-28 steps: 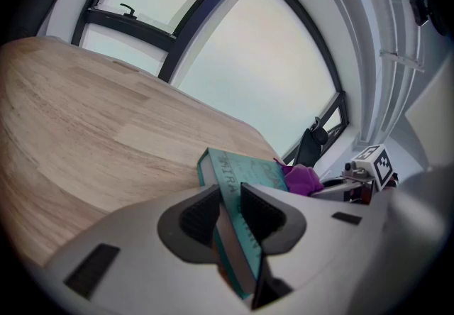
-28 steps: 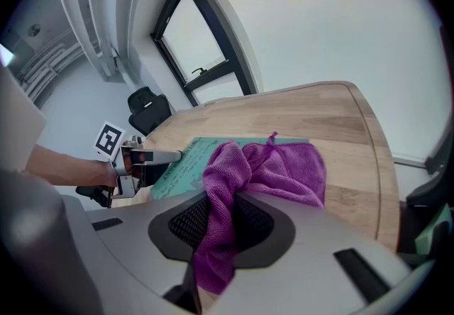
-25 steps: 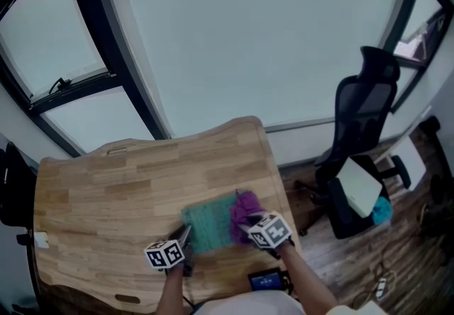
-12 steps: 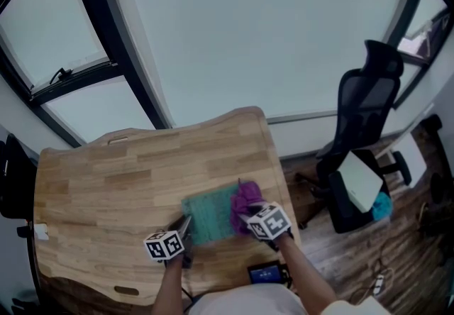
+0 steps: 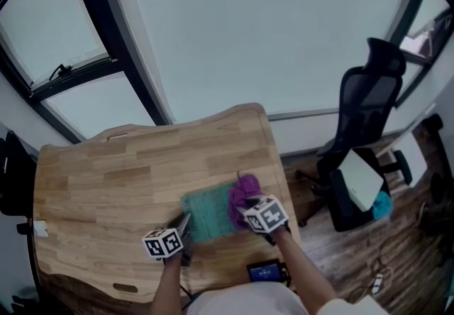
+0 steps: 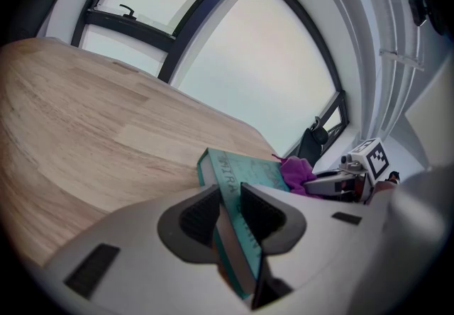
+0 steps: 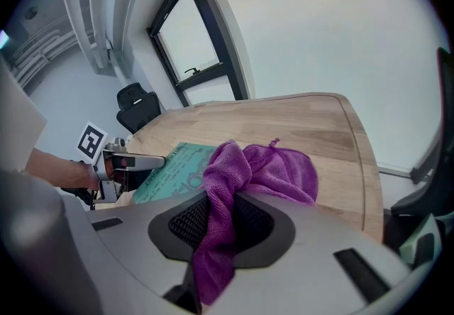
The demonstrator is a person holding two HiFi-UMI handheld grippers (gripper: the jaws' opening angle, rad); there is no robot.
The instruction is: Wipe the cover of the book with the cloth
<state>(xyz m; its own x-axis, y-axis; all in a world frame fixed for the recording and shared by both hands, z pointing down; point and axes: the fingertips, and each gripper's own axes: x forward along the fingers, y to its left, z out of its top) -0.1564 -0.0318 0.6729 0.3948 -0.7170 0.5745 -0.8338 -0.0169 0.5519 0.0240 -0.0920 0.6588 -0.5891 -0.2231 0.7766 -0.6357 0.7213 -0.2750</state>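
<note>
Both tongs grip: left [image 6: 228,191] book [image 6: 250,170], right [image 7: 220,201] cloth [image 7: 278,168].

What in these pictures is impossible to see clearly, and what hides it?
- Title on the book: too small in head view; fingers cover part in left gripper view.
- Cover under the cloth: hidden by it, head and right gripper views.
- Dark device at the near edge of the table: head view, too small to identify.

Lit by pale, flat daylight from the large dark-framed window panes [image 5: 284,37], washed out nearly white. Dim and muted over the light wooden tabletop [image 5: 106,179]. Bent strongly by fisheye in both gripper views, dark at the corners. Blurred close to the lens: grey plastic left gripper [image 6: 228,196], grey plastic right gripper [image 7: 223,201].
</note>
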